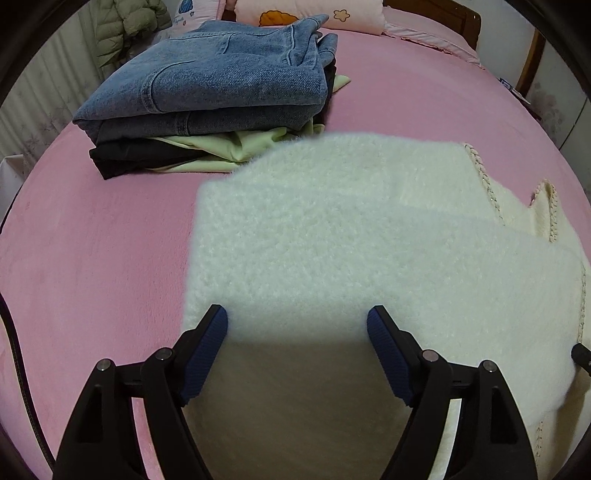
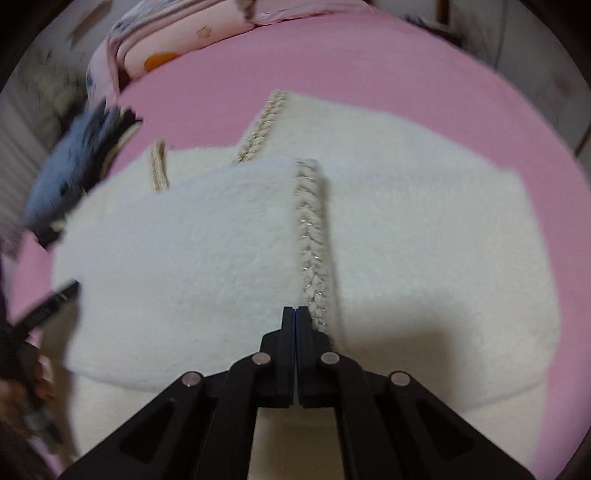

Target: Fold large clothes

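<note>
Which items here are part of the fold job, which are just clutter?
Job: white fleece garment, left gripper, right gripper.

Lying about: folded jeans on a stack of clothes, pink pillows, green puffer jacket, pink bed.

Left gripper (image 1: pixel 297 320): fingers spread wide apart, blue pads (image 1: pixel 207 354) facing each other, nothing between them; it is held low and points forward.
Right gripper (image 2: pixel 296 309): fingers pressed together with no gap, tips pointing forward and down; whether any cloth is pinched cannot be told.
Left gripper in right view (image 2: pixel 48 306): blurred, at the left edge.
</note>
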Demonstrator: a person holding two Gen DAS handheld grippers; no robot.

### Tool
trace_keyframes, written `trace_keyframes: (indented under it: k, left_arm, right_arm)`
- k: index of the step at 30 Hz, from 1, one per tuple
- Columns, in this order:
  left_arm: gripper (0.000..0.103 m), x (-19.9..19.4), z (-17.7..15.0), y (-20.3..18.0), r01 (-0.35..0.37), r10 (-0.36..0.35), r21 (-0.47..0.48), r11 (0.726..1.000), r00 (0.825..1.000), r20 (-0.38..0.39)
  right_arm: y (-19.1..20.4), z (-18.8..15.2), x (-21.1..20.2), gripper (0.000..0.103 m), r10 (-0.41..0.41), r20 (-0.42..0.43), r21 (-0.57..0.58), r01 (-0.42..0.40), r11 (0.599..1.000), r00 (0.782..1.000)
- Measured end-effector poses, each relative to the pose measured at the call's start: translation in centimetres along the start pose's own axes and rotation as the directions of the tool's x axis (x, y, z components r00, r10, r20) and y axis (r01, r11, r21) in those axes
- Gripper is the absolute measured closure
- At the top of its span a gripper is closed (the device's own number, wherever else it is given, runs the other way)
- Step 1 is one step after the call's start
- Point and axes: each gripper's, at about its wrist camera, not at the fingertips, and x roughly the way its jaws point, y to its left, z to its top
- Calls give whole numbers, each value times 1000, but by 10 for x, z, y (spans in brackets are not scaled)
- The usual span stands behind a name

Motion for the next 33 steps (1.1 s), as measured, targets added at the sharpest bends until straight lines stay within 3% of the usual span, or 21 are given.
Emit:
trace_keyframes:
  k: [2, 6, 12, 15, 20, 25, 33]
  left_arm:
    - [25, -1, 1, 0, -2, 2, -9, 1000, 1000, -9]
    - [24, -2, 4, 1, 6, -7, -17, 1000, 999, -39]
    - [23, -10, 9, 3, 34, -36, -25, 999, 996, -79]
    - [23, -27, 13, 8, 61, -63, -51, 997, 997, -46]
    - [17, -40, 24, 14, 44, -43, -56, 997, 999, 20]
    - [17, -19, 47, 18, -1, 2, -36, 999, 1000, 27]
    - [16, 25, 71, 19, -49, 49, -3, 999, 999, 0]
  right_arm:
    - [-2, 3, -2, 103, 3, -8, 10, -2, 1000, 1000]
    - [15, 6, -2, 100, -68, -30, -31, 67, 997, 997]
    - [25, 14, -9, 100, -28, -36, 12, 28, 1000, 999]
    - [32, 18, -20, 100, -17, -8, -4, 17, 1000, 1000]
    - [50, 32, -26, 100, -4, 41, -37, 5, 999, 999]
    - [64, 52, -11, 100, -12, 66, -74, 17, 997, 998]
    - [57, 80, 28, 100, -157, 92, -114, 167, 979, 983]
